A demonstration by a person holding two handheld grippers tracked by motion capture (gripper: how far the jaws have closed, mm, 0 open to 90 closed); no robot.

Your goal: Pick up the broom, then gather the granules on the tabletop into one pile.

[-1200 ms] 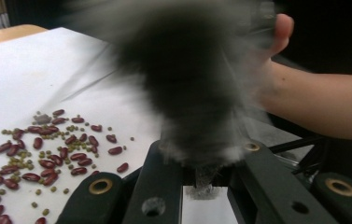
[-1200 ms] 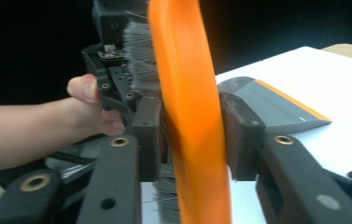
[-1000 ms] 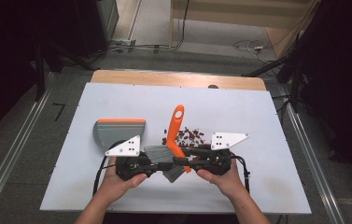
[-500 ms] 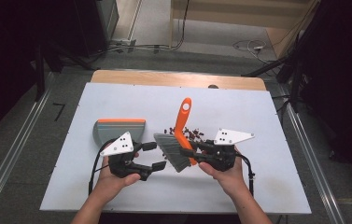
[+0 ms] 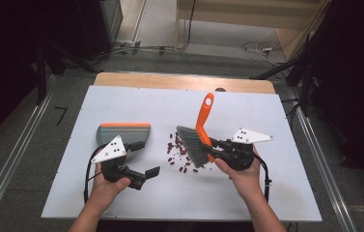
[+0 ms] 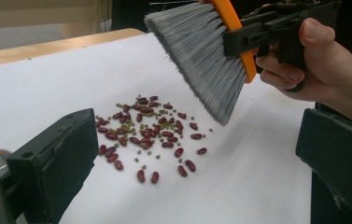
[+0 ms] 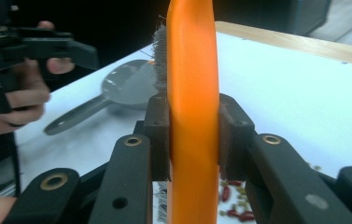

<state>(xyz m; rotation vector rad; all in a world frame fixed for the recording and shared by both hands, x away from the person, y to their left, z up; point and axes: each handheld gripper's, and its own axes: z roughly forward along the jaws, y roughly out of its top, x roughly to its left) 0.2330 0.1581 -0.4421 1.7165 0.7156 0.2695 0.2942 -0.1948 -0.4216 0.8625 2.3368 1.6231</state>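
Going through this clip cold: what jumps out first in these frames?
The orange-handled brush, clamped in the right gripper, hangs tilted at the right edge of a scatter of red beans mid-table. To the left lies the grey dustpan; beside it is the left gripper, jaws wide with nothing between them, having just opened.

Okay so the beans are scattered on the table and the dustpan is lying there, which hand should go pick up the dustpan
Left. The left gripper is open with nothing between its jaws, right beside the dustpan. The right gripper is shut on the brush, on the far side of the beans.
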